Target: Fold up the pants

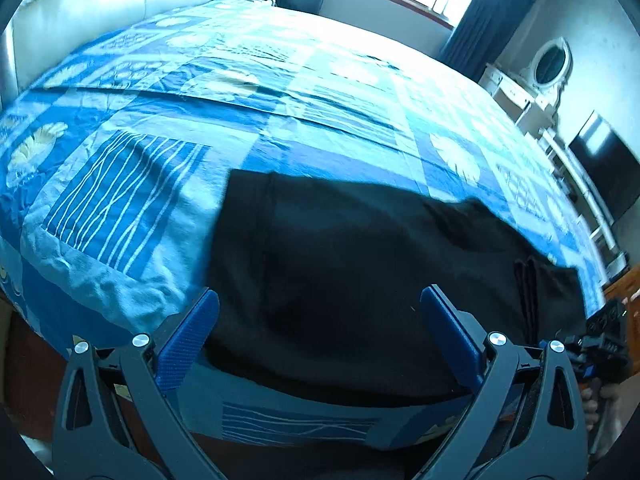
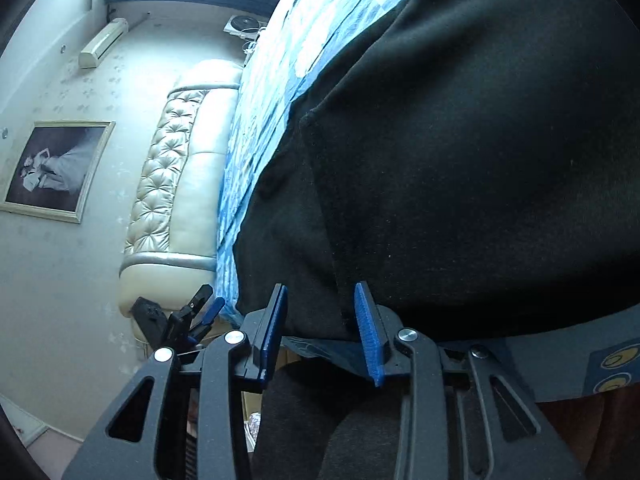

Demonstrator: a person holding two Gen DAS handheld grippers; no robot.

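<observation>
My left gripper (image 1: 319, 316) hangs spread wide over the black pants (image 1: 372, 272), folded on the blue patchwork bedspread (image 1: 168, 128). My right gripper (image 2: 320, 320) stands parted at the pants' near edge (image 2: 460, 160), gripping nothing.

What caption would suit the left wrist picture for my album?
Open left gripper poised over black pants lying on a blue patterned bedspread.
</observation>
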